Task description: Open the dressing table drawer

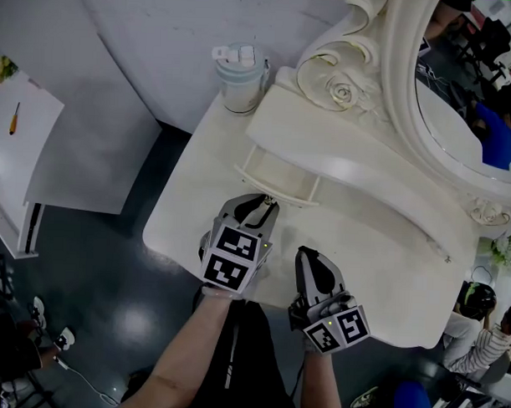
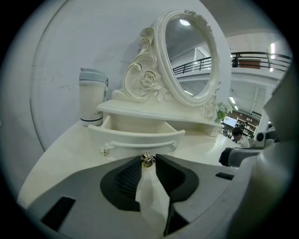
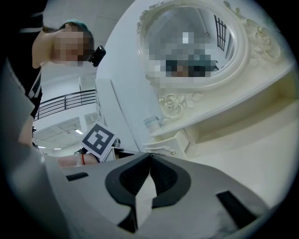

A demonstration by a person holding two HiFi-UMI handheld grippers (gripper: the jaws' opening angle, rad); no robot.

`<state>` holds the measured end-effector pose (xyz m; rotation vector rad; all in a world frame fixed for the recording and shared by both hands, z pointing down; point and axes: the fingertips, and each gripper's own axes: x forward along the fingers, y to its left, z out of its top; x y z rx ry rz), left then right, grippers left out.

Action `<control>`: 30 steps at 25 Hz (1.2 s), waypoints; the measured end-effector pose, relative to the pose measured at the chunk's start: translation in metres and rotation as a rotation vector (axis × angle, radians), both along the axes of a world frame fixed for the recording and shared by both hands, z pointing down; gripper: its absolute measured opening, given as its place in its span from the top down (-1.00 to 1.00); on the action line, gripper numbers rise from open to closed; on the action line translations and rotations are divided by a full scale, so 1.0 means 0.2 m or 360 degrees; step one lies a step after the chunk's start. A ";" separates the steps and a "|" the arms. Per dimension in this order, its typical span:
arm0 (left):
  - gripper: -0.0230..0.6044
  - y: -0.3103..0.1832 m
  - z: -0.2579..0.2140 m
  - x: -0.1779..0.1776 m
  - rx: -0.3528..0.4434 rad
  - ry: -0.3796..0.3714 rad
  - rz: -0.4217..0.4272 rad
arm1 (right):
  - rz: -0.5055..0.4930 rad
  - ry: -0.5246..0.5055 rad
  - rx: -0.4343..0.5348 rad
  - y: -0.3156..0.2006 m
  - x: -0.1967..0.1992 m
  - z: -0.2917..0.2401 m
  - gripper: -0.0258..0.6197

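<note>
While the drawer [image 2: 135, 139] is sitting partly pulled out of the dressing table [image 1: 188, 230], below the mirror [image 2: 191, 56], the left gripper [image 2: 148, 158] is pinching its gold knob [image 2: 148, 160] between the jaw tips. The right gripper [image 3: 150, 155] is hovering near it over the tabletop, jaws pressed together on nothing.

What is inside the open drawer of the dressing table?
In the drawer only its bare pale floor and side walls show; no item is visible there. Its rear part is covered by the shelf above, so that part cannot be checked.
</note>
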<state>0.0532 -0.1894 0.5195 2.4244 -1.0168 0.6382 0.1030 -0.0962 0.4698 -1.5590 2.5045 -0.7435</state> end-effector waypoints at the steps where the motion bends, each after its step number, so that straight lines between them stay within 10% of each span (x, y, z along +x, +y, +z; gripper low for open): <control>1: 0.60 0.00 0.00 0.00 -0.0002 0.0000 0.0001 | 0.0001 0.0002 0.0000 0.00 0.00 0.00 0.90; 30: 0.56 0.07 -0.01 -0.02 0.0053 -0.0029 -0.0008 | -0.0012 0.0003 -0.0006 0.03 -0.01 -0.01 0.90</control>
